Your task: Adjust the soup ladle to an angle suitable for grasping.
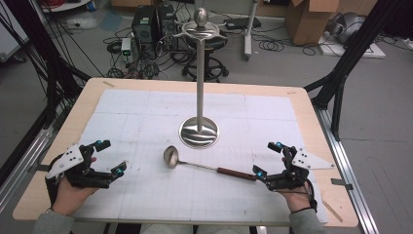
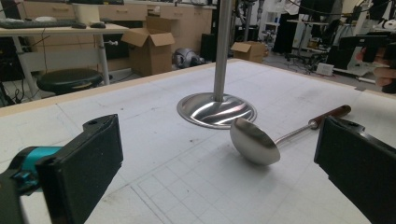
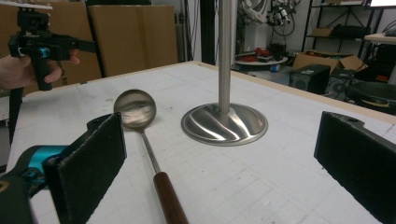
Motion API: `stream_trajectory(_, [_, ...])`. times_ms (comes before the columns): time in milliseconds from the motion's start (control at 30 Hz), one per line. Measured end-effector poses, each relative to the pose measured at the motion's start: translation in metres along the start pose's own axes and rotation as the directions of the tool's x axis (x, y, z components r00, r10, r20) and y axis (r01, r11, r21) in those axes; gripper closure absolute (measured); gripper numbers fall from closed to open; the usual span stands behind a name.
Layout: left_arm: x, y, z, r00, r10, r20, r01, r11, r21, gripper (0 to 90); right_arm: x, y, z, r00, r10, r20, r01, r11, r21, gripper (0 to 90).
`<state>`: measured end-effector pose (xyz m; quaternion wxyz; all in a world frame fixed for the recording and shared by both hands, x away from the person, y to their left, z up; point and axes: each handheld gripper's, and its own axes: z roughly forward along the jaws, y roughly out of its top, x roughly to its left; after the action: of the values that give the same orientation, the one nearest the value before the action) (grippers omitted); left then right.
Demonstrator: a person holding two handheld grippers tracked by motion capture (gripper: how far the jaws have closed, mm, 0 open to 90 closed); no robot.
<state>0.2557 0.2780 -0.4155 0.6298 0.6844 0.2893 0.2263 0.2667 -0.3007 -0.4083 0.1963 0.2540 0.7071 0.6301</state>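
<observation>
1. Low in the high view, the left gripper (image 1: 105, 161) sits at the lower left and the right gripper (image 1: 271, 159) at the lower right, each held in a hand with the forearm coming in from the bottom edge. Both have their jaws spread wide and grip nothing.
2. Between them, just below centre, the ladle (image 1: 204, 166) lies flat on the gridded mat (image 1: 126, 112) — bowl toward the left, brown handle end close to the right gripper's jaws, likely easy for that hand to reach.
3. Beyond it, mid-frame, the steel stand (image 1: 199, 78) rises upright from its round base, hooks at the top bare — probably where a utensil would hang.
</observation>
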Motion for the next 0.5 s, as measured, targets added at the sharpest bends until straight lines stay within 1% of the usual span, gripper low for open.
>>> stream_trajectory(67, [0.000, 0.000, 0.000, 1.0000, 0.006, -0.001, -0.006, 1.0000, 0.006, 1.7, 0.000, 0.000, 0.000, 1.0000, -0.003, -0.005, 0.003, 1.000, 0.003, 1.2])
stream_trajectory(167, [-0.001, 0.000, 0.000, 0.9999, 0.009, -0.007, -0.009, 0.9999, 0.008, 1.7, 0.002, 0.001, 0.003, 0.9997, -0.010, -0.024, 0.010, 1.000, 0.017, 1.2])
stream_trajectory(200, [-0.001, 0.000, 0.000, 1.0000, 0.007, -0.006, -0.007, 0.9999, 0.009, 1.7, 0.002, 0.001, 0.003, 0.9997, -0.010, -0.024, 0.010, 1.000, 0.017, 1.2])
stream_trajectory(233, [0.000, -0.001, -0.001, 1.0000, 0.005, -0.008, -0.005, 0.9999, 0.011, 1.7, 0.002, 0.001, 0.004, 0.9994, -0.019, -0.028, 0.020, 1.000, 0.023, 2.0])
stream_trajectory(267, [0.000, -0.001, -0.001, 1.0000, 0.004, -0.009, -0.004, 0.9999, 0.013, 1.7, 0.003, 0.001, 0.006, 0.9981, -0.024, -0.056, 0.026, 0.999, 0.035, 7.1])
stream_trajectory(300, [0.000, -0.001, -0.001, 0.9999, -0.001, -0.011, 0.002, 0.9999, 0.016, 1.7, 0.004, 0.001, 0.007, 0.9975, -0.023, -0.066, 0.026, 0.999, 0.042, 9.5])
stream_trajectory(367, [0.000, -0.001, 0.000, 0.9999, -0.001, -0.011, 0.002, 0.9998, 0.019, 1.7, 0.006, 0.001, 0.008, 0.9955, -0.020, -0.092, 0.025, 0.998, 0.054, 20.5])
stream_trajectory(400, [0.000, -0.001, 0.000, 0.9999, -0.001, -0.011, 0.002, 0.9998, 0.019, 1.7, 0.008, 0.000, 0.008, 0.9951, -0.022, -0.096, 0.027, 0.998, 0.058, 23.9])
stream_trajectory(433, [0.000, -0.001, 0.000, 0.9999, 0.001, -0.010, -0.001, 0.9997, 0.023, 1.7, 0.008, 0.000, 0.008, 0.9951, -0.022, -0.096, 0.027, 0.998, 0.058, 23.9])
stream_trajectory(467, [0.000, -0.001, 0.001, 1.0000, 0.000, -0.009, 0.000, 0.9997, 0.025, 1.7, 0.012, 0.000, 0.008, 0.9957, -0.041, -0.084, 0.045, 0.998, 0.052, 29.5])
stream_trajectory(500, [0.000, -0.001, 0.001, 1.0000, 0.000, -0.010, 0.000, 0.9996, 0.027, 1.7, 0.013, 0.001, 0.009, 0.9954, -0.028, -0.092, 0.033, 0.998, 0.060, 33.4])
